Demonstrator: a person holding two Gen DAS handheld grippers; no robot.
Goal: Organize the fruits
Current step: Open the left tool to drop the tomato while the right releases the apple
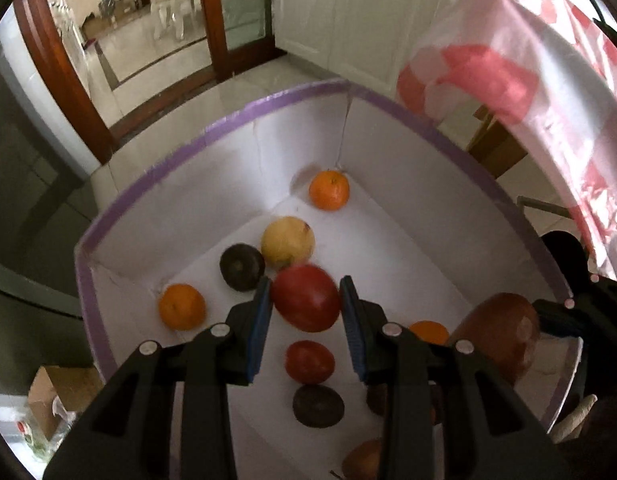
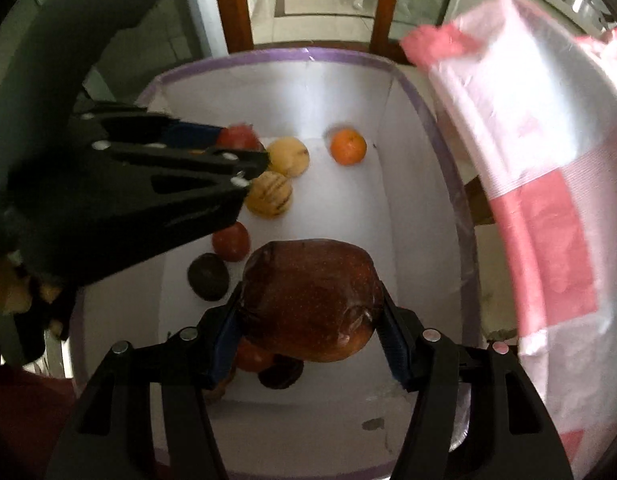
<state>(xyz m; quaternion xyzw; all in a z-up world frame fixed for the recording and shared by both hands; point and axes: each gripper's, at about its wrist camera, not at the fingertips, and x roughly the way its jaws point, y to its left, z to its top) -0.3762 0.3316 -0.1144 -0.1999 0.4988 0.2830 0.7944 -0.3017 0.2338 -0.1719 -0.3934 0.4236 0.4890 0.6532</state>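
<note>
1. Left claw [image 1: 306, 304]: clamped on a red fruit [image 1: 306, 298], blue pads pressed to both its sides, held above the floor of the white box [image 1: 408, 184].
2. Right claw [image 2: 310, 320]: clamped on a large brown-red fruit [image 2: 312, 300], one pad on each flank, held over the near half of the box interior.
3. Container: white box with a purple-edged rim [image 1: 156, 168], open at the top, walls upright.
4. Contents, left wrist view: one orange [image 1: 329, 190] in the far corner; a second orange [image 1: 182, 306] in the left corner; a pale yellow fruit [image 1: 287, 242] near the middle, touching or just beside a dark round fruit [image 1: 242, 267]; a smaller red fruit [image 1: 309, 361] and another dark fruit [image 1: 318, 406] nearer the camera, beneath the left claw.
5. Contents, right wrist view: a yellow fruit with dark stripes [image 2: 270, 196] lies just beside the pale yellow one, partly behind the left claw.
6. Further fruit sits under the right claw; partly hidden, kind cannot be told.
7. A pink-and-white plastic bag [image 2: 548, 200] hangs along the right edge of the box, outside its rim.
</note>
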